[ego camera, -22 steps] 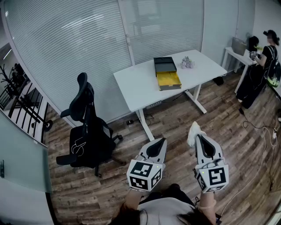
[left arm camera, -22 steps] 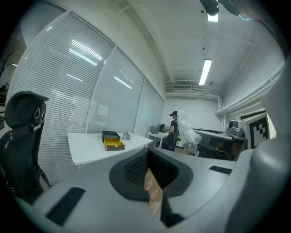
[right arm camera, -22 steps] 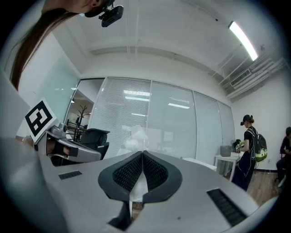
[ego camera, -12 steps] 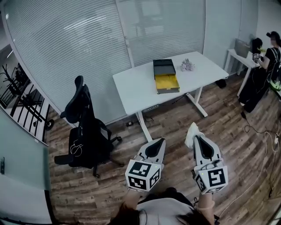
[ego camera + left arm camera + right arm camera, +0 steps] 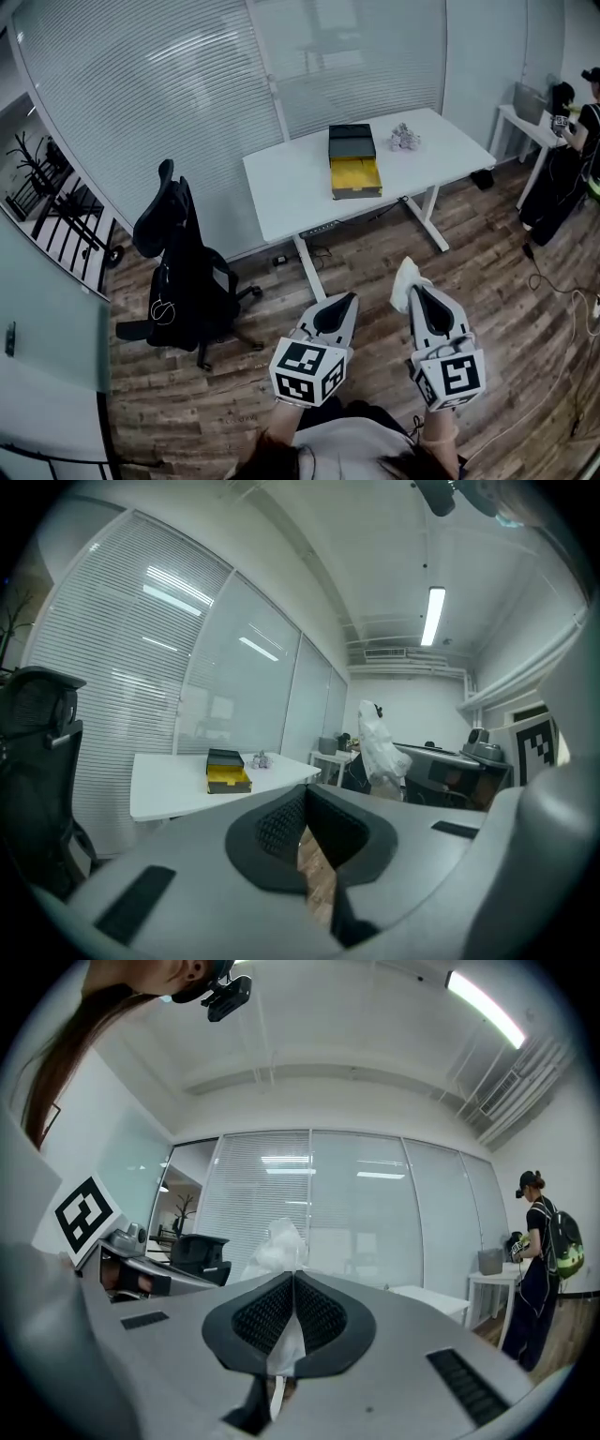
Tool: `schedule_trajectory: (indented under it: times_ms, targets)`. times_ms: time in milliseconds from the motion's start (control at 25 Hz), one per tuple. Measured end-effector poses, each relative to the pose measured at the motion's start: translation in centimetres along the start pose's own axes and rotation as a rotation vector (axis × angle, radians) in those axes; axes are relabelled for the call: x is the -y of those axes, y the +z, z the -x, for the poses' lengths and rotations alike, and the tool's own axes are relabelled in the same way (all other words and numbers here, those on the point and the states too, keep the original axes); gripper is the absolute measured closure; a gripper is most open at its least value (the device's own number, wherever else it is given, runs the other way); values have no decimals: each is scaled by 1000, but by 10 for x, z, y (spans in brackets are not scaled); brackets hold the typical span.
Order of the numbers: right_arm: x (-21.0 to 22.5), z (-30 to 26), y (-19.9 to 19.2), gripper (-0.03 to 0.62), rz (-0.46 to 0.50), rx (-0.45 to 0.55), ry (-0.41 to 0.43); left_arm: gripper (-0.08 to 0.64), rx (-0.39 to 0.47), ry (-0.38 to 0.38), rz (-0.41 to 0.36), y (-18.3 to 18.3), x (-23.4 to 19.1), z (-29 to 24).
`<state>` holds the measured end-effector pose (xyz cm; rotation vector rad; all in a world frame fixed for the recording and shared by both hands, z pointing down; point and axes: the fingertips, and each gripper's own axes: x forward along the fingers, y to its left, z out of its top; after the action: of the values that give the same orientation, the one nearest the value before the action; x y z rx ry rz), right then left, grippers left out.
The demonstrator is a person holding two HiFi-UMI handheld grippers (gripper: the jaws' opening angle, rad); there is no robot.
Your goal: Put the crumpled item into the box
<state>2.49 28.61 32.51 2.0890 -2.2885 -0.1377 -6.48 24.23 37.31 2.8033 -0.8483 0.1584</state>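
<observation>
Lower right, the grey right gripper (image 5: 416,292) is clenched on crumpled white paper (image 5: 403,278); the left gripper (image 5: 347,300) is closed on nothing; the open yellow-lined box (image 5: 356,175) sits upper centre.

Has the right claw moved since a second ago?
Yes, slightly: the right claw, shut on the crumpled item, has drifted left toward the near leg of the table, but is no nearer the box.

Left claw (image 5: 351,297) closed; right claw (image 5: 413,288) pinches crumpled item (image 5: 404,277).
</observation>
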Motion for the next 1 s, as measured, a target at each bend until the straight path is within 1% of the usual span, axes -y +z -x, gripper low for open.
schedule_trajectory:
  times_ms: [120, 400, 720, 1000]
  targets:
    - [6, 1, -3, 563, -21, 4, 14, 543, -13, 11, 0, -5, 5, -4]
    - [17, -4, -11, 563, -37, -4, 35, 543, -25, 26, 5, -7, 8, -17]
    - [35, -19, -12, 563, -62, 10, 41, 543, -26, 12, -16, -2, 8, -42]
    - [48, -44, -10, 563, -74, 22, 51, 543, -10, 2, -20, 9, -5, -68]
